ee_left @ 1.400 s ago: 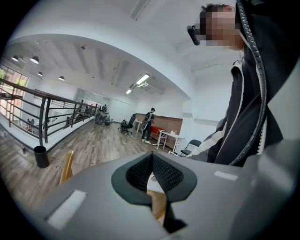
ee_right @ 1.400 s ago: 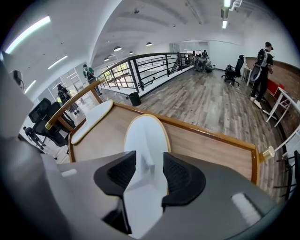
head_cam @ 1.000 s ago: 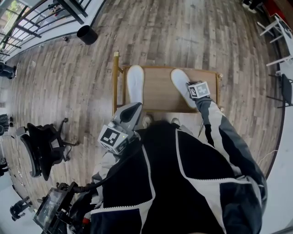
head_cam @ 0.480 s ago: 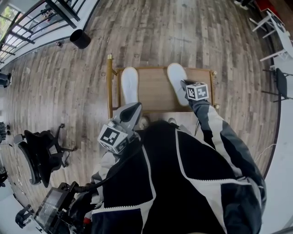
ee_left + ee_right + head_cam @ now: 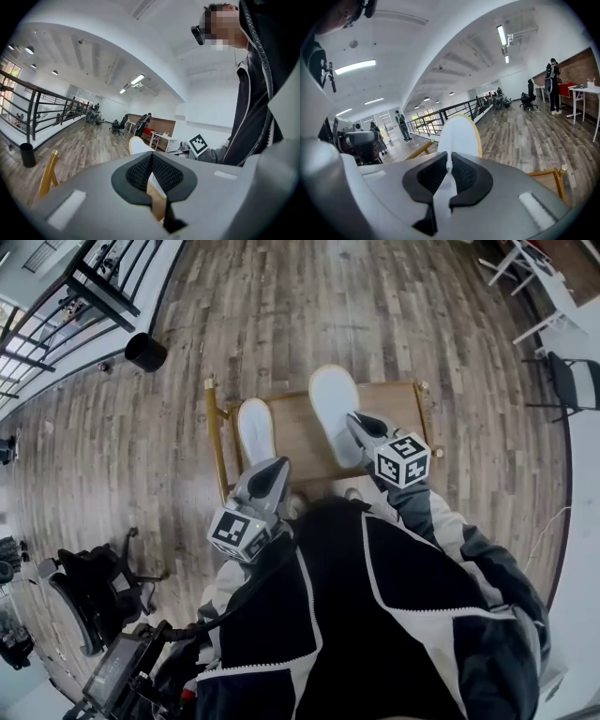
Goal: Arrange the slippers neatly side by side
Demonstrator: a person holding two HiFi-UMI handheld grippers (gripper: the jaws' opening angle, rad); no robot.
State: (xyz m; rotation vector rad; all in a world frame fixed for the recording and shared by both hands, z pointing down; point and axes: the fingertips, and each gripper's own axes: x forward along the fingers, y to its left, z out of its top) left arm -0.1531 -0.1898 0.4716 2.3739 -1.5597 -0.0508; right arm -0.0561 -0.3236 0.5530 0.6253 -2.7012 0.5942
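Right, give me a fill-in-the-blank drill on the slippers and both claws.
1. The right claw is shut on the edge of a slipper whose colour is ____.
2. The left claw is shut and holds ____.
3. The other slipper rests on the wooden stand, on the side of the ____ claw.

Missing words: white; nothing; left.

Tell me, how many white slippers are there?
2. One slipper lies on the wooden table's left side; the other slipper is pinched in the right claw over its right side. None seems hidden.
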